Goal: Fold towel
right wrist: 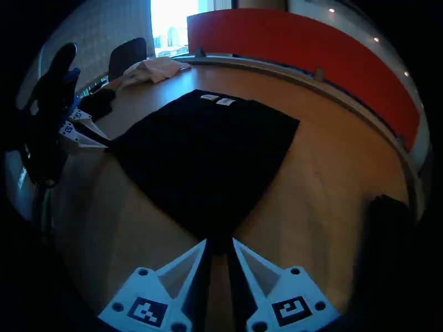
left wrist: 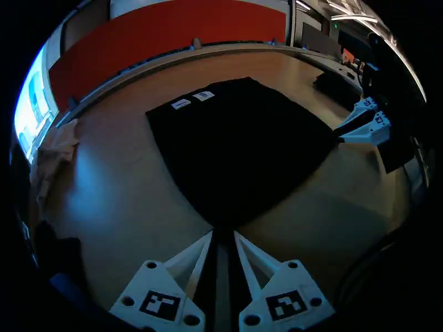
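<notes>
A black towel point(left wrist: 238, 144) point(right wrist: 205, 149) lies spread flat on the wooden table point(left wrist: 122, 182) point(right wrist: 332, 160), with two white tags point(left wrist: 191, 99) point(right wrist: 217, 99) at its far edge. In the left gripper view my left gripper point(left wrist: 223, 233) is shut on the towel's near corner. Off to the right in that view, the right gripper point(left wrist: 340, 135) pinches another corner. In the right gripper view my right gripper point(right wrist: 220, 242) is shut on the corner nearest it, and the left gripper point(right wrist: 105, 145) holds the corner at the left, with a dark-gloved hand behind it.
A beige cloth point(left wrist: 58, 146) point(right wrist: 155, 69) lies crumpled near the table's edge by the window. A red partition point(left wrist: 166, 33) point(right wrist: 310, 44) runs behind the table. A dark object point(left wrist: 332, 83) point(right wrist: 387, 221) sits on the table beside the towel. A chair point(right wrist: 127, 55) stands beyond.
</notes>
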